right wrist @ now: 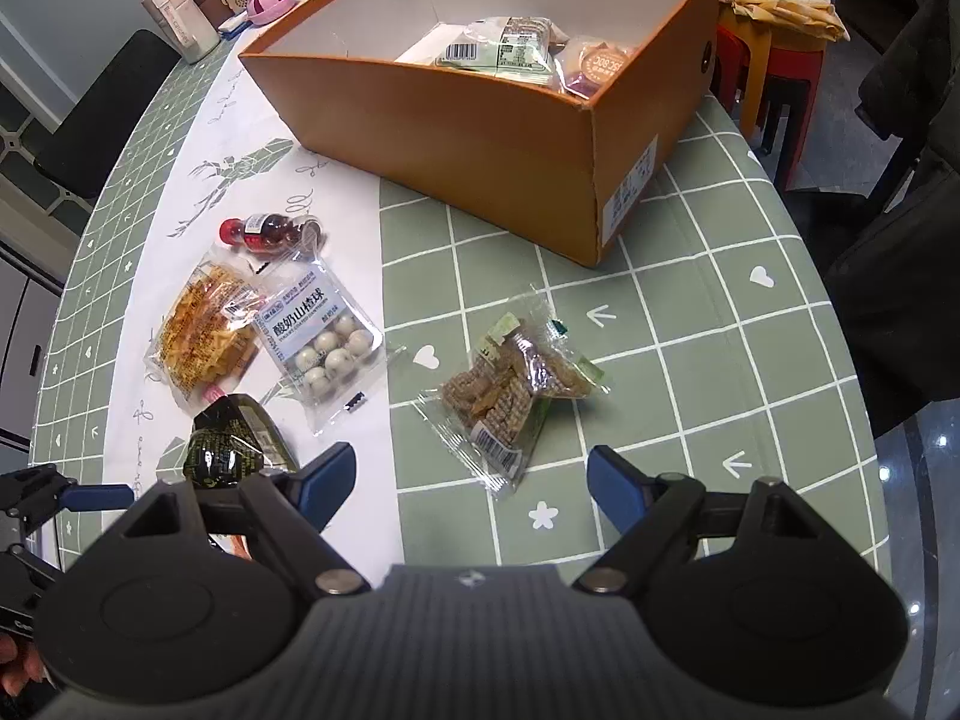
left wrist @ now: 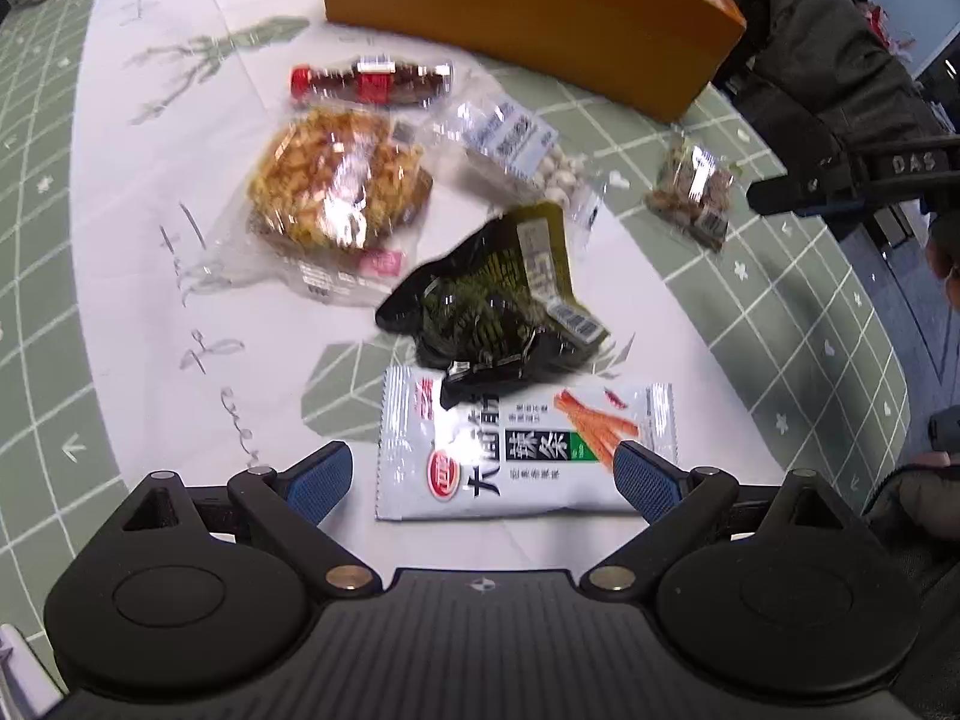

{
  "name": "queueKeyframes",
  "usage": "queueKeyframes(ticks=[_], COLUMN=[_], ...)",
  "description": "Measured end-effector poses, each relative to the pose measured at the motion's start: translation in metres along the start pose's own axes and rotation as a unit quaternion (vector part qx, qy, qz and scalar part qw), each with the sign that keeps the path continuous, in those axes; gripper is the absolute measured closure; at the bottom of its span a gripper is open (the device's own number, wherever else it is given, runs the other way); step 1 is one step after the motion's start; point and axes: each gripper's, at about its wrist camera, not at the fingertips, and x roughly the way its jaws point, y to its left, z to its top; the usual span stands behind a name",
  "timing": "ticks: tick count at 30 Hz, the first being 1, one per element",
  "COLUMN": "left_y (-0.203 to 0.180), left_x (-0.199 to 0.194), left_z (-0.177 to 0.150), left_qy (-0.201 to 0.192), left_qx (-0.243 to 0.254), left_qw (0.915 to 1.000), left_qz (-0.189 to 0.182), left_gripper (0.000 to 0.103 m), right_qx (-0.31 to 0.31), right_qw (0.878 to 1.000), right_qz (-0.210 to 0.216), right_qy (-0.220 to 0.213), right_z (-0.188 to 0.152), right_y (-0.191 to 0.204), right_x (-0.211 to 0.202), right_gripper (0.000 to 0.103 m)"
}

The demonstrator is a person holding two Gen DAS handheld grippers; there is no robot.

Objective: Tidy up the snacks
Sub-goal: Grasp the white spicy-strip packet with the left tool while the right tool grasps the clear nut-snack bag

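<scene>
On our worktop (right wrist: 690,312): 6 loose snacks, orange box (right wrist: 480,138). Our left gripper (left wrist: 483,474) fingers spread wide around white packet (left wrist: 522,450); right gripper (right wrist: 471,480) wide open, empty.

Just ahead of the left gripper (left wrist: 483,477) lies a flat white snack packet (left wrist: 528,450), a crumpled dark foil packet (left wrist: 492,300) overlapping its far edge. Beyond the right gripper (right wrist: 471,477) lies a clear bag of brown sticks (right wrist: 510,390), with an open orange cardboard box (right wrist: 480,120) farther behind.
</scene>
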Motion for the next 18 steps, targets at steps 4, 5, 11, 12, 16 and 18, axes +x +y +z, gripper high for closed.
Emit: queueKeyframes(ticks=[4,5,11,12,16,18], left_y=[-0.012,-0.017,-0.062,-0.066,-0.081,-0.086], left_x=[-0.011,-0.014,-0.004,0.001,0.023,0.036], left_z=[-0.006,-0.006,0.009,0.011,0.015,0.011], left_qy=[-0.018,-0.020,-0.018,-0.009,0.044,0.065], left_qx=[0.070,0.096,0.317,0.349,0.428,0.464], left_qw=[0.9973,0.9948,0.9471,0.9357,0.8980,0.8795], left_qz=[-0.015,-0.025,-0.044,-0.049,-0.091,-0.081], left_gripper=[0.000,0.000,0.000,0.000,0.000,0.000], right_qx=[-0.001,0.001,0.009,0.008,0.015,0.021], right_qw=[1.000,1.000,1.000,1.000,1.000,1.000], right_qz=[0.002,0.002,0.002,0.003,0.001,0.000], right_qy=[-0.004,-0.004,-0.001,-0.002,-0.007,-0.010], right_z=[0.001,0.001,0.001,0.001,0.002,0.002], right_y=[0.000,-0.001,-0.005,-0.005,-0.011,-0.016], right_x=[-0.002,-0.001,0.002,0.001,-0.001,-0.003], right_gripper=[0.020,0.020,0.020,0.020,0.020,0.020])
